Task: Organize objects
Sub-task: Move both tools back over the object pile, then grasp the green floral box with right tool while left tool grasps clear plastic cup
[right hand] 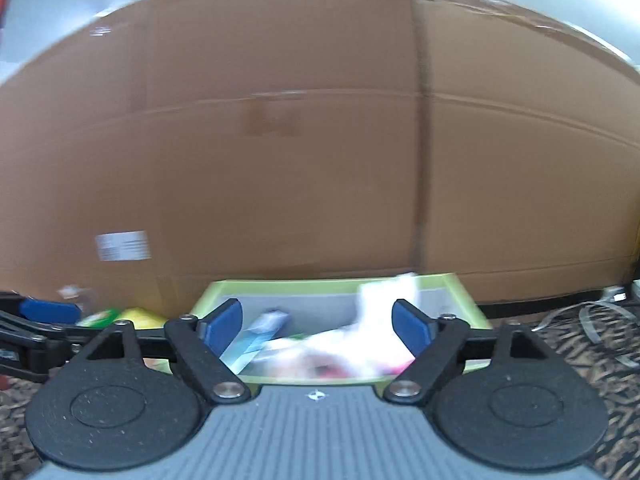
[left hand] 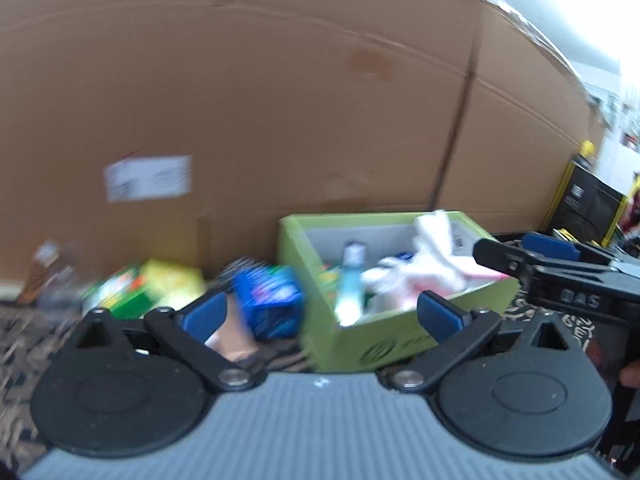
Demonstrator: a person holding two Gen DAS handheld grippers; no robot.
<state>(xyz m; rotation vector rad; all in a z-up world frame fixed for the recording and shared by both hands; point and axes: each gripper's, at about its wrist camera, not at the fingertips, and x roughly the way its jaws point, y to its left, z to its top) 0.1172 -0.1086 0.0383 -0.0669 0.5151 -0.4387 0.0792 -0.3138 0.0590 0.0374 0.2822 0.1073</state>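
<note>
Left wrist view. The left hand-held gripper (left hand: 320,312) is released, jaws spread wide with nothing between the blue pads. Ahead on the patterned carpet (left hand: 24,344) stands the green box (left hand: 400,344), already holding a white plush toy (left hand: 424,264) and a pale blue bottle (left hand: 350,284). Still loose beside it are a blue packet (left hand: 272,300), a green-and-yellow packet (left hand: 148,288) and a clear bottle (left hand: 52,276), all lined up against the large cardboard carton (left hand: 280,100). The right hand-held gripper (left hand: 516,256) enters from the right edge over the box.

Right wrist view. The right hand-held gripper (right hand: 318,324) is likewise released and empty, hovering just short of the green box (right hand: 452,284).

Technique. The next pick is probably the blue packet: approach with the jaws straddling its narrower faces, close only once the pads are level with its middle, and keep the other gripper out of the way of the box.
</note>
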